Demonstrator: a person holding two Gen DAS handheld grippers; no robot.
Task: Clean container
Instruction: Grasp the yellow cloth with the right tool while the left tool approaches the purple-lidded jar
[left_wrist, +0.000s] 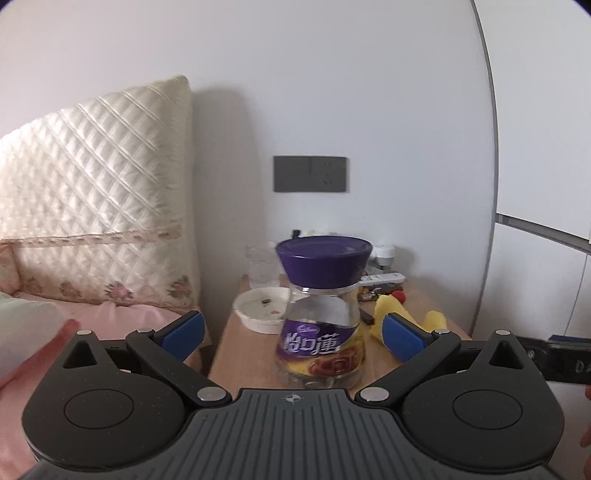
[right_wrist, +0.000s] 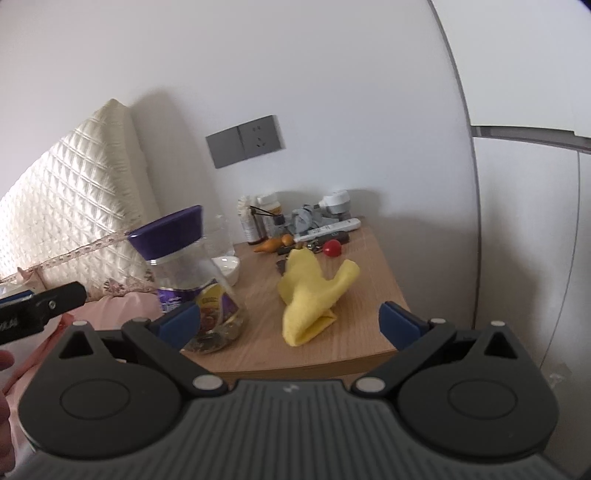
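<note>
Wooden counter (right_wrist: 354, 295) holds the purple-lidded jar (left_wrist: 320, 314) and yellow cloth (right_wrist: 314, 295); left tongs (left_wrist: 293, 334) and right tongs (right_wrist: 290, 323) both gape wide, gripping nothing.

The clear glass jar with the purple lid (left_wrist: 320, 317) hides part of the white round dish (left_wrist: 258, 308); its base sits behind the gripper body. Small bottles (right_wrist: 264, 221) by the wall are too small to read.

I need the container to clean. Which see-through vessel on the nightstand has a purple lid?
The labelled jar at the front, between the left gripper's open fingers. The plain glass behind it has no lid.
</note>
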